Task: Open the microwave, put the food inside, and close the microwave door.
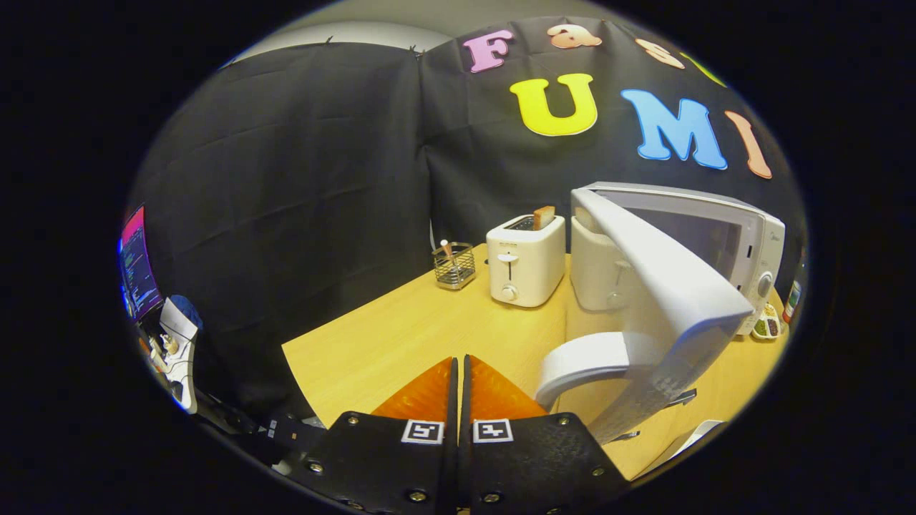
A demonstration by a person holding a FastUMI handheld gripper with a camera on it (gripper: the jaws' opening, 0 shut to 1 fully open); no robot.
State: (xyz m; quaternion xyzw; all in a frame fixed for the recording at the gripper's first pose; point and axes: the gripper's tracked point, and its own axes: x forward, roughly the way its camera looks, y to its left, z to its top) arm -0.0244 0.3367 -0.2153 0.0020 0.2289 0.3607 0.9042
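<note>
Just right of the fingers (pixel 458 366) (pressed together) swings the open microwave door (pixel 665 300).

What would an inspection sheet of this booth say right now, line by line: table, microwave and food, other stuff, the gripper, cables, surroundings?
Surface: light wooden table, bare just ahead of the fingers.
Job's things: white microwave with its door swung wide open; the door's handle is close beside the fingers. Food to load: cannot tell which item.
Clutter: white toaster with a slice of toast sticking up; wire basket beside it; small tray of coloured items and a bottle beyond the microwave.
Grippers: gripper shut, holding nothing.
Cables: a thin cord behind the toaster.
Surroundings: black cloth wall; a lit screen.
</note>
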